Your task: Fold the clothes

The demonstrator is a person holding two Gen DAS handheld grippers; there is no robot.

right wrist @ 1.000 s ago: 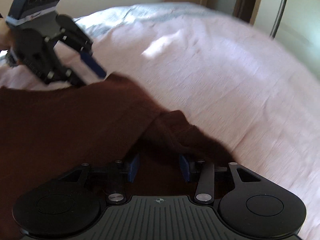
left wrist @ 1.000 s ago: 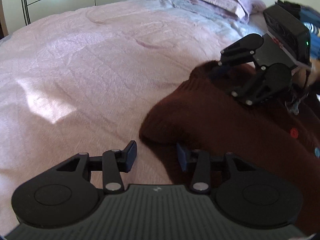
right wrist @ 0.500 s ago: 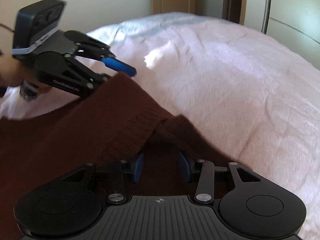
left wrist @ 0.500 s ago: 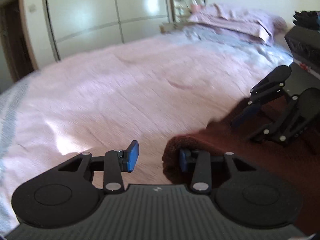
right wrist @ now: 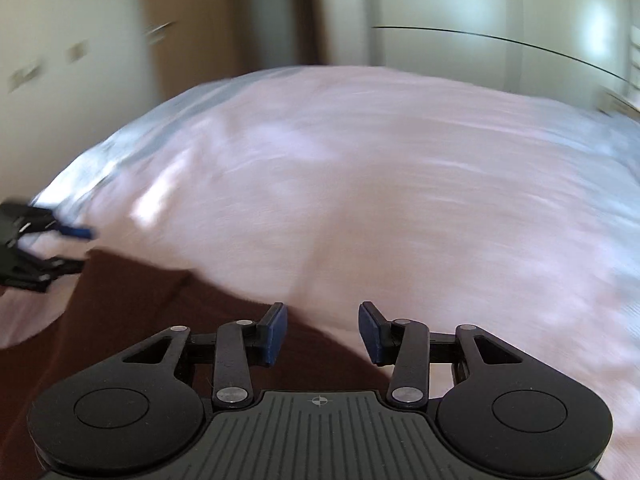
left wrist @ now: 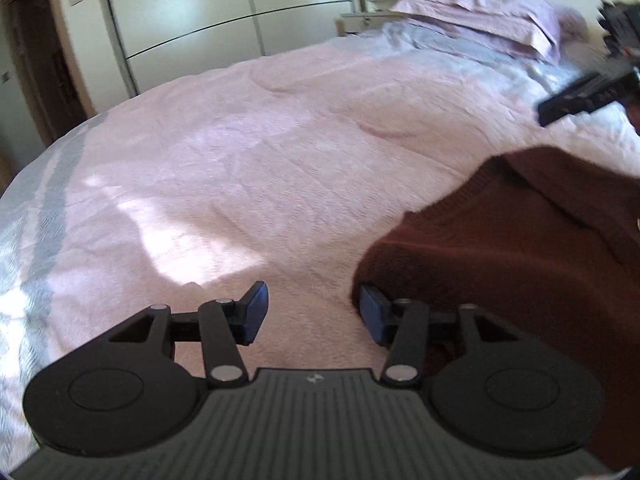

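In the left wrist view, the left gripper [left wrist: 311, 314] has its jaws apart and opening, with only the pink bedspread [left wrist: 248, 168] between them. The dark brown knitted sweater [left wrist: 512, 248] lies on the bed just beside its right finger, with a rounded, thick folded edge. In the right wrist view, which is blurred, the right gripper [right wrist: 322, 333] is also opening and holds nothing; the sweater [right wrist: 132, 320] lies under it and to the left. I judge one fold is just released; the next move needs a new grasp on an edge.

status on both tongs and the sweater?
Left tongs opening, empty. Right tongs opening, empty. Dark brown knitted sweater lies released on the pink quilted bedspread. Nothing in the way.
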